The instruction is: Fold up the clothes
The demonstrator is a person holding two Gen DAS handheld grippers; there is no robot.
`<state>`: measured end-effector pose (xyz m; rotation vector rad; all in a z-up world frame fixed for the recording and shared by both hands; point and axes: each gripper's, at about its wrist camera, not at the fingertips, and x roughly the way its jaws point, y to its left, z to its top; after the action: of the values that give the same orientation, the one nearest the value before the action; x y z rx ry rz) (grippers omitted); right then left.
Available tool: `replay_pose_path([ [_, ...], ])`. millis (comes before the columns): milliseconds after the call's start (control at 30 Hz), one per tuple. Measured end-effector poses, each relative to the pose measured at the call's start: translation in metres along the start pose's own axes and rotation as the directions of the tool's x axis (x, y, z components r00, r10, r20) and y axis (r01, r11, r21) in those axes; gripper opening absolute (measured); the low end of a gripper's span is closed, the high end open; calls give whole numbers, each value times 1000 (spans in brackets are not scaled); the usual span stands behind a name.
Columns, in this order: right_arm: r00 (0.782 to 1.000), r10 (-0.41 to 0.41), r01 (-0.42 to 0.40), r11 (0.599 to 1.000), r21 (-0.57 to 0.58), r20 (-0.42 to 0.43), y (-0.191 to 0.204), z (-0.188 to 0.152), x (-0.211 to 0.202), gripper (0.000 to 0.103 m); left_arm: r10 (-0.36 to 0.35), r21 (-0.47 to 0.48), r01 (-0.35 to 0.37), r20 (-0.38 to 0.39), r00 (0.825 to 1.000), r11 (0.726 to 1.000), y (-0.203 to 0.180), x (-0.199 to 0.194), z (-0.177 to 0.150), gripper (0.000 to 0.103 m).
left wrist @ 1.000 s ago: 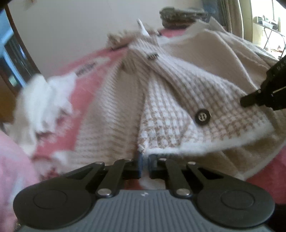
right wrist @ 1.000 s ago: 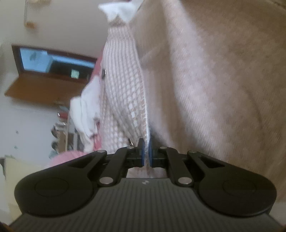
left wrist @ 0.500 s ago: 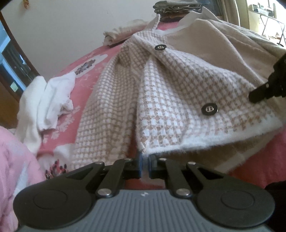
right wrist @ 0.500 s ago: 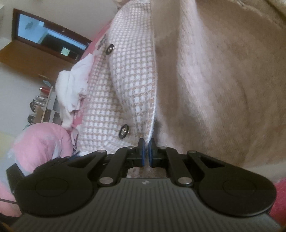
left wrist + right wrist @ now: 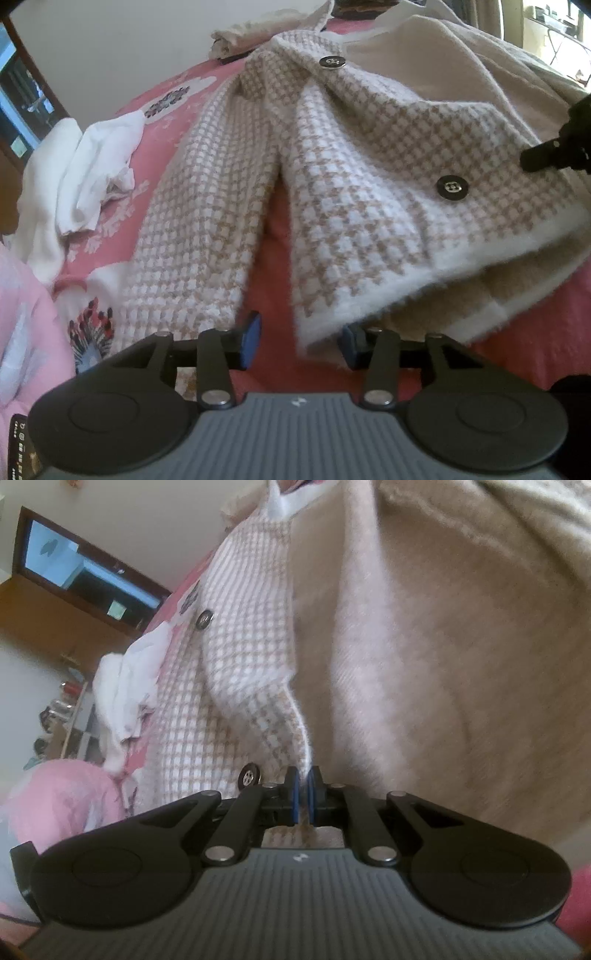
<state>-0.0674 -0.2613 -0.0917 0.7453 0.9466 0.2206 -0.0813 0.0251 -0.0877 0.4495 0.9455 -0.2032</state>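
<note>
Jacket [image 5: 369, 177] lay spread on the pink bedspread [image 5: 269, 229], its checked front uppermost and its plain beige lining [image 5: 461, 646] folded open toward the right. Nearest the left camera, the left gripper [image 5: 299, 341] had its jaws opening, blue pads apart, with the white-trimmed lower corner of the front panel lying loose between them, untouched by either pad. Just beyond, a dark button [image 5: 452, 187] sat on that panel, and a second button [image 5: 332, 61] lay farther up near the collar. At the right edge of the left view, the right gripper [image 5: 532, 162] met the jacket's front edge. Its own camera showed the right gripper [image 5: 304, 794] pinched tight on that white-trimmed edge, cloth caught between the blue pads. To the left of the jacket a crumpled white garment [image 5: 77, 177] rested on the bedspread. Farthest off, folded clothes [image 5: 243, 33] lay by the wall.
</note>
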Motion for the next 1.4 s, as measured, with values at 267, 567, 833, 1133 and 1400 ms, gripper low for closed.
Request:
replay_pose_path([
  [267,997,11,-6,999,51,-80,-4,-3,10,7,-2,-20,2,7,1000,1000,6,-4,1,45],
  [567,992,-21,11,997,77,125,-12,20,-34,30,-9,-23,10,23,1000,1000,2,-1,3,45],
  [833,950,-242,257,965,-52,199,-14,54,-50,45,-41,-53,42,24,999,998,5,6,4,45],
  [1133,862,-468,500,850,-167,196,-49,88,-66,46,-56,-74,58,23,998,996,7,11,7,45],
  [1400,783,-580,618,767,-171,227,-61,109,-75,51,-53,-67,54,23,998,996,7,11,7,46],
])
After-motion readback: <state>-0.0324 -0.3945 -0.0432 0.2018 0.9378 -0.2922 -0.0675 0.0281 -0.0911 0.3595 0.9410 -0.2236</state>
